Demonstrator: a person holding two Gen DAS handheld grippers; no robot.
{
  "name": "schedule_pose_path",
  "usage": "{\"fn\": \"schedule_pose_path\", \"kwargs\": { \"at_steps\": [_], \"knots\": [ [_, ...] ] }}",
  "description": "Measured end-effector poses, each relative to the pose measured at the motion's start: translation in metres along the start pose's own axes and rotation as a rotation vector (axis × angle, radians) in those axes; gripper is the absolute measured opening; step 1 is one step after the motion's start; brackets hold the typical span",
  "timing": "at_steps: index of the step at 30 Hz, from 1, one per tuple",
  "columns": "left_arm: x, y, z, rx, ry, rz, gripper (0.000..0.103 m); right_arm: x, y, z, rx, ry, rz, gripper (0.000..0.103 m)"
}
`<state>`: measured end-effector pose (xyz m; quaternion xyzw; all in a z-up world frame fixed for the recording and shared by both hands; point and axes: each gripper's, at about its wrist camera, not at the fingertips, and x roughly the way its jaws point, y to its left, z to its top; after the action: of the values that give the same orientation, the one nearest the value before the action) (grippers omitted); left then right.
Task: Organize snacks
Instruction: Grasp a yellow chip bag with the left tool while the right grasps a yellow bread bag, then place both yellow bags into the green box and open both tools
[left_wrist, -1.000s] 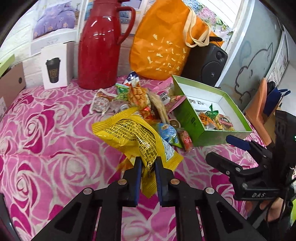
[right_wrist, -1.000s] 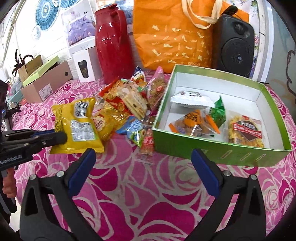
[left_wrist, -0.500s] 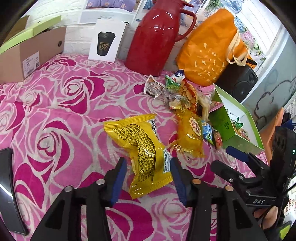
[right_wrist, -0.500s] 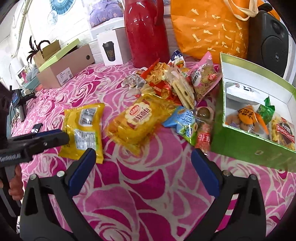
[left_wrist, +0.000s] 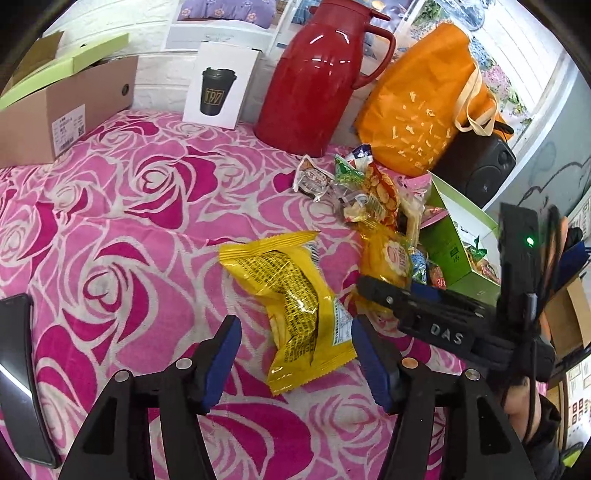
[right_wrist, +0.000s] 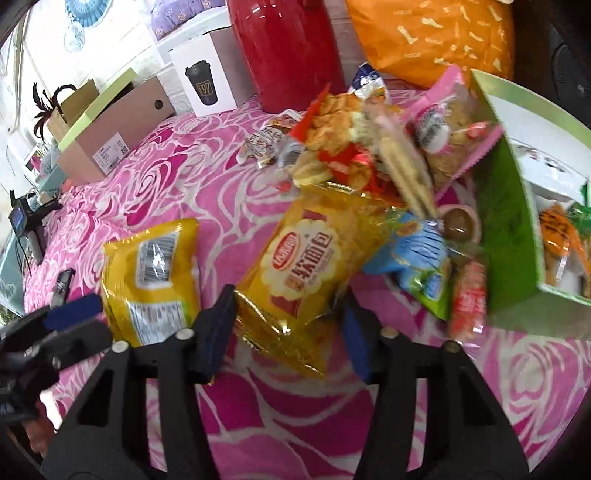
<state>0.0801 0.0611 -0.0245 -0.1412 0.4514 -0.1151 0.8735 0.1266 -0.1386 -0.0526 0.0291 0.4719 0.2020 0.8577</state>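
The left tool (left_wrist: 295, 354) stands spread over the yellow packet (left_wrist: 295, 299), not gripping it. The right tool (right_wrist: 288, 328) is spread around the golden bread packet (right_wrist: 314, 266).

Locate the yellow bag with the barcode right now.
The yellow bag lies flat on the rose cloth between the open left tool's fingers, left of the snack pile; in the right wrist view it sits at lower left.
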Motion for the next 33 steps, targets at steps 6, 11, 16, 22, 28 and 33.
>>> {"fn": "schedule_pose_path", "kwargs": {
  "at_steps": [6, 11, 16, 22, 28, 33],
  "knots": [
    [0.016, -0.008, 0.005, 0.019, 0.018, -0.002, 0.063, -0.023, -0.013, -0.020, -0.017, 0.014, 0.000, 0.056],
    [0.025, -0.004, 0.004, -0.003, 0.037, 0.019, 0.063, -0.018, -0.010, -0.013, 0.019, -0.006, 0.011, 0.067],
    [0.029, -0.004, 0.003, 0.004, 0.048, 0.002, 0.037, -0.004, -0.005, -0.014, -0.019, 0.009, -0.028, 0.050],
    [0.008, -0.029, 0.006, 0.077, 0.003, 0.004, 0.032, -0.043, -0.005, -0.021, -0.027, -0.072, 0.005, 0.046],
    [-0.017, -0.070, 0.026, 0.155, -0.079, -0.063, 0.032, -0.102, -0.029, -0.014, 0.011, -0.224, -0.034, 0.045],
    [-0.021, -0.115, 0.050, 0.225, -0.118, -0.142, 0.032, -0.134, -0.076, -0.016, 0.091, -0.294, -0.139, 0.046]
  ]
}}
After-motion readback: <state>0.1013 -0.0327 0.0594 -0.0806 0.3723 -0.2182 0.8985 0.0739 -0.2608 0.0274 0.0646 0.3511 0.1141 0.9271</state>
